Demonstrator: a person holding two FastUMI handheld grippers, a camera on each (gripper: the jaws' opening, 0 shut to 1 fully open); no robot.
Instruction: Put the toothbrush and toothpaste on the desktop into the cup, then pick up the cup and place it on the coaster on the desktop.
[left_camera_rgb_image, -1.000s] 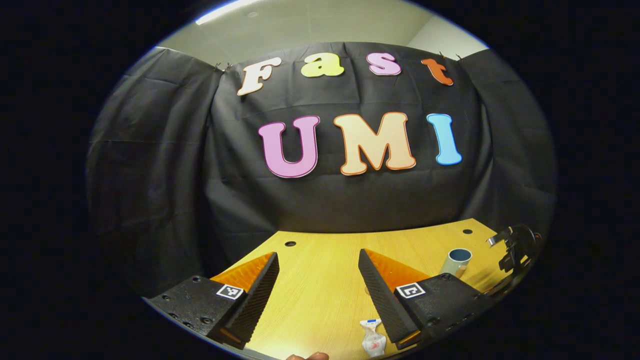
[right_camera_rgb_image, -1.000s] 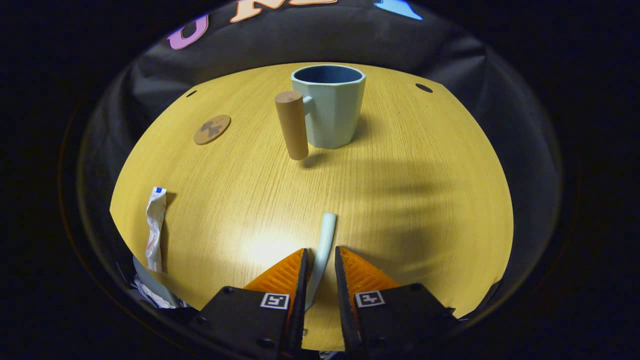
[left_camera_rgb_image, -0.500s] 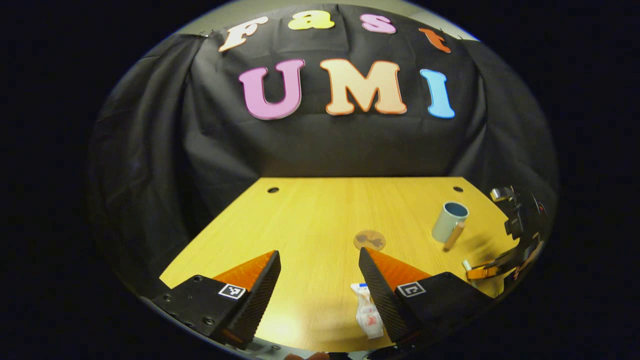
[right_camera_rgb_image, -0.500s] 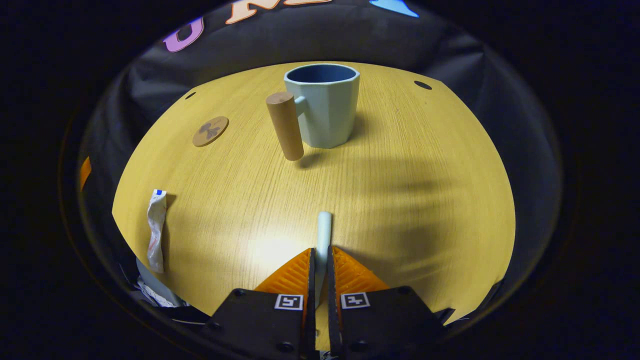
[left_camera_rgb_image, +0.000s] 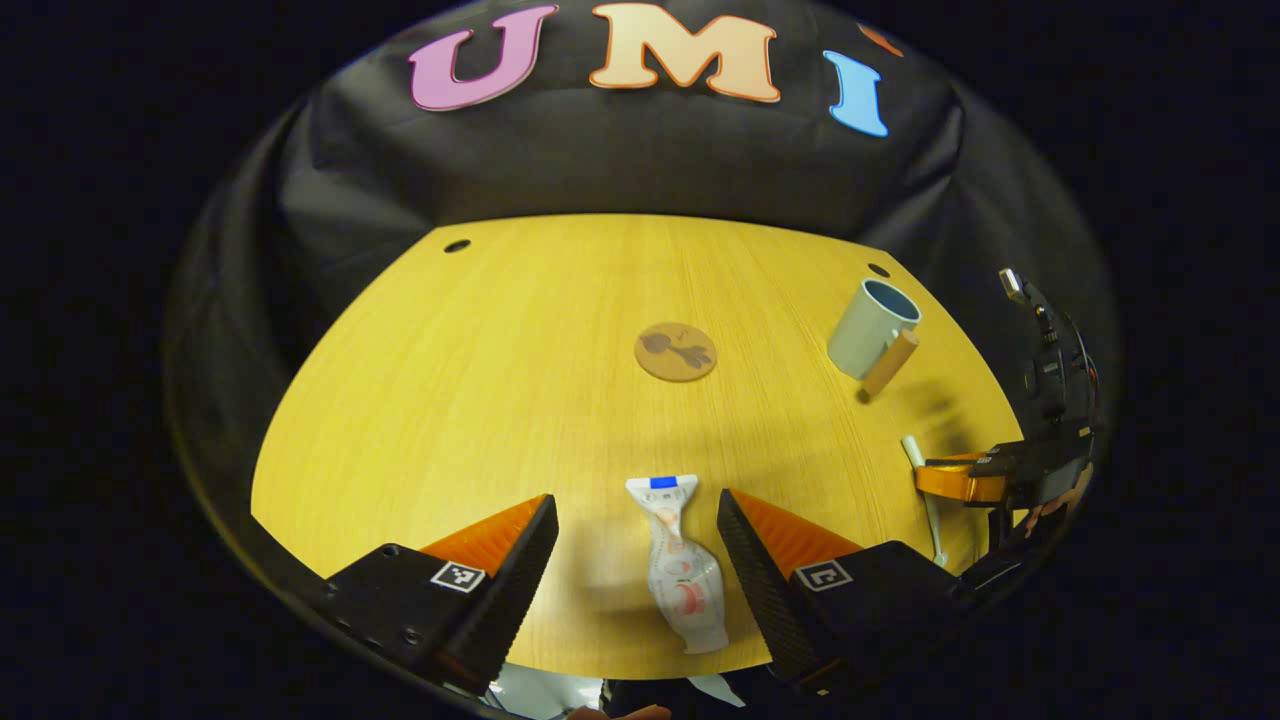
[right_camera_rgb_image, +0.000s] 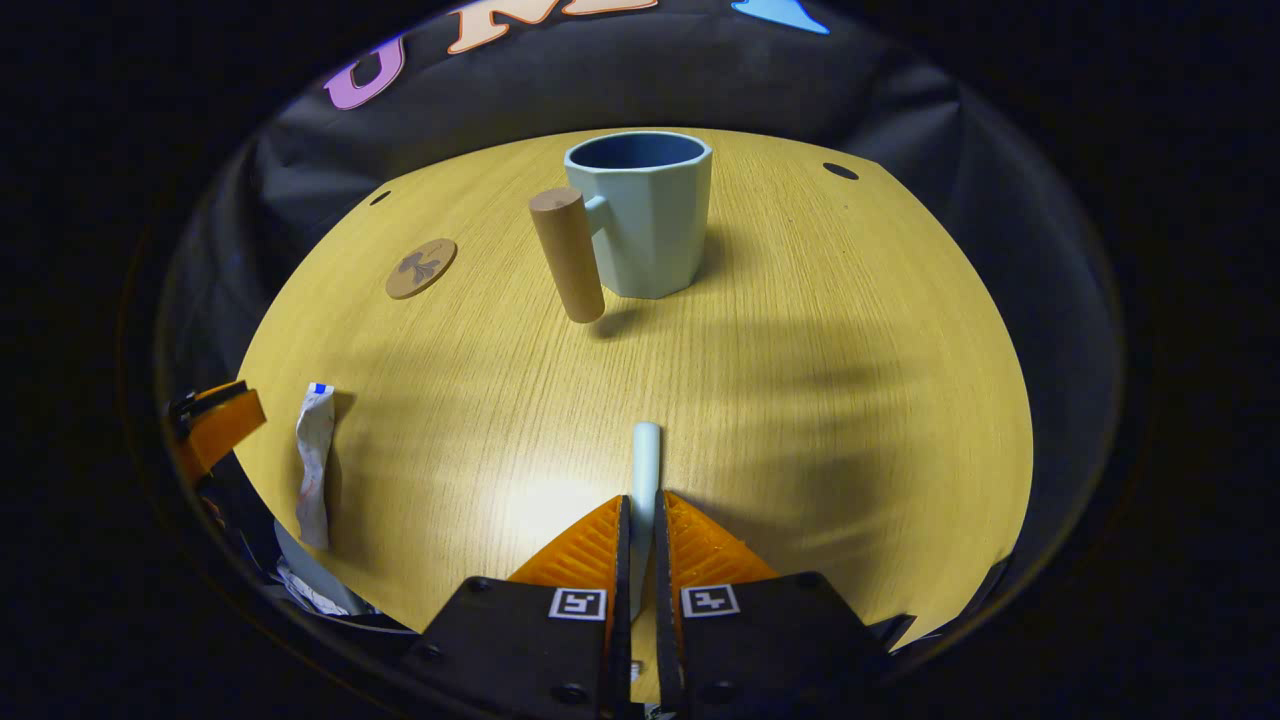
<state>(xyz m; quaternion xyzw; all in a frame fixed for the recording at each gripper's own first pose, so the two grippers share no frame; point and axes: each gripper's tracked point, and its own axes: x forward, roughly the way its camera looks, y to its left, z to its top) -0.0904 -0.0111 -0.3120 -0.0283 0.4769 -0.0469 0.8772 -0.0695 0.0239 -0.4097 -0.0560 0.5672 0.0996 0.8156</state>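
Observation:
My right gripper (right_camera_rgb_image: 640, 505) is shut on the pale toothbrush (right_camera_rgb_image: 645, 460), whose handle sticks out ahead over the desktop. The pale blue cup (right_camera_rgb_image: 640, 215) with a wooden handle stands upright farther ahead. In the left gripper view, the white toothpaste tube (left_camera_rgb_image: 678, 565) lies on the desktop between the open fingers of my left gripper (left_camera_rgb_image: 640, 510). The round wooden coaster (left_camera_rgb_image: 676, 351) lies beyond it, and the cup (left_camera_rgb_image: 868, 328) stands to the right. The right gripper (left_camera_rgb_image: 965, 478) appears at the right edge with the toothbrush (left_camera_rgb_image: 922, 490).
The wooden desktop (left_camera_rgb_image: 480, 380) has small dark holes near its far corners. The black cloth wall closes off the back. The coaster (right_camera_rgb_image: 421, 268) and toothpaste (right_camera_rgb_image: 314, 465) lie left in the right gripper view, with the left gripper's finger (right_camera_rgb_image: 215, 425) beside the tube.
My left gripper has tilted down and moved over the toothpaste, which now lies between its open fingers. My right gripper closed onto the toothbrush handle and holds it.

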